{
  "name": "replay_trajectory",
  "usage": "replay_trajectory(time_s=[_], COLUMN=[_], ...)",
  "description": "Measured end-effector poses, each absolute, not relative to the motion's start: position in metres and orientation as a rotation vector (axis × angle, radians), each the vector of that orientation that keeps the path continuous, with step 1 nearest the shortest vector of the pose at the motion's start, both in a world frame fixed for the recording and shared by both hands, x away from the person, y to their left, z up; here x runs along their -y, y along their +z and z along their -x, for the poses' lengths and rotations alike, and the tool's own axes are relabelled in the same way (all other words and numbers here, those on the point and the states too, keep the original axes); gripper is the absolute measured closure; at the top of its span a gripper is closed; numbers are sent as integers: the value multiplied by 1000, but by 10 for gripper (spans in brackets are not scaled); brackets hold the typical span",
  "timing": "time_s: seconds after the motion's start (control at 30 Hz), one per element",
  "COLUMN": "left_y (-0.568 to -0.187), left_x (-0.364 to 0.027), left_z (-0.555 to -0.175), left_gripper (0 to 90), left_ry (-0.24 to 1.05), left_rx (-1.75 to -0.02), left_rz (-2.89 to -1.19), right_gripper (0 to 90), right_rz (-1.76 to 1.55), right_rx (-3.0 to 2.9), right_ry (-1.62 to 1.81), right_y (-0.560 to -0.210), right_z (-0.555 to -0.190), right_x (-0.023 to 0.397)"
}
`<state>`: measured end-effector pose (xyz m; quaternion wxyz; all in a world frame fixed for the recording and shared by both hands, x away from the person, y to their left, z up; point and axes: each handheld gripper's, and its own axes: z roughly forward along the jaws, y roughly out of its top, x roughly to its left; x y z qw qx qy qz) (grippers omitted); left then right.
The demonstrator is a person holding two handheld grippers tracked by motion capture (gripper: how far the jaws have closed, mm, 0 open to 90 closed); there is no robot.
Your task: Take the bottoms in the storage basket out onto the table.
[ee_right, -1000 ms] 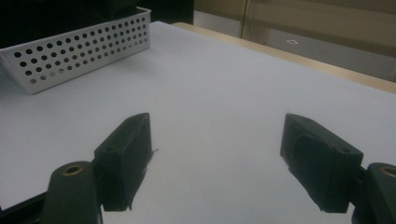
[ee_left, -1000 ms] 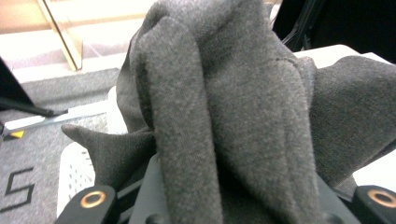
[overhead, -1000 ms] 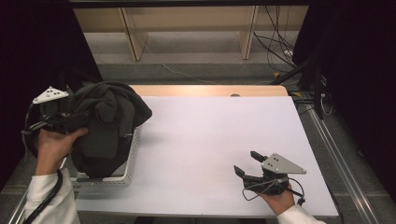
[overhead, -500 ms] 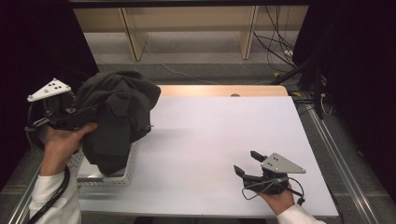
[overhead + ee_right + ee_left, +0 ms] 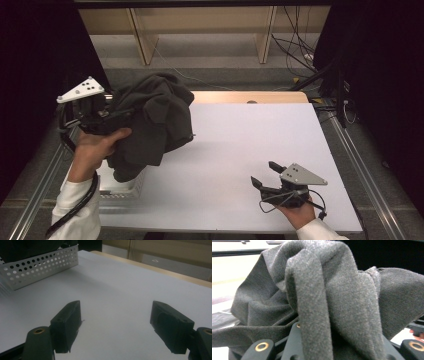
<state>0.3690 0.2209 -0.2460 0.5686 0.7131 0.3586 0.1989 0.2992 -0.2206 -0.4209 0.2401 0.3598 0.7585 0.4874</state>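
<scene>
The white table [image 5: 235,165] fills the centre of the high view, with a wooden edge along its far side. At the left of that view a large dark grey garment [image 5: 150,122] hangs bunched in the air, partly above the table's left margin and partly above a white perforated basket [image 5: 120,182] that sits at the lower left. In the right gripper view the basket [image 5: 40,265] appears at the upper left, its punched wall facing the camera. The left gripper [image 5: 102,112] is clamped on a fold of the garment; in the left gripper view the cloth [image 5: 324,297] drapes over and between the black jaws, hiding their pads. The right gripper [image 5: 267,175] rests low at the lower right of the high view, well apart from the garment, its jaws spread wide with nothing between them; the right gripper view shows bare table between the two pads. Risk assessment: the grip takes one thick fold only, so the remaining weight hangs free and may pull the cloth out of the jaws. The trailing lower hem hangs near the basket rim and may snag there, dragging or tipping the basket. If the garment is laid down still bunched, the right gripper has no clear edge to take hold of.
</scene>
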Motion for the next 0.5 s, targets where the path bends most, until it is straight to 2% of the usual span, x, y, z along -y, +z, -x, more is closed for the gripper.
replay_trajectory(time_s=[0.1, 0.5], left_y=[-245, -247], left_x=[-213, -170], left_z=[-369, -375], left_gripper=[733, 733], left_ry=[450, 215], left_rx=[-820, -686], left_rz=[-1668, -1642], right_gripper=[259, 259], right_rz=[-987, -988], right_rx=[-2072, -2059], right_ry=[1332, 1340], right_y=[-421, -420], right_z=[-299, -299], right_x=[221, 222])
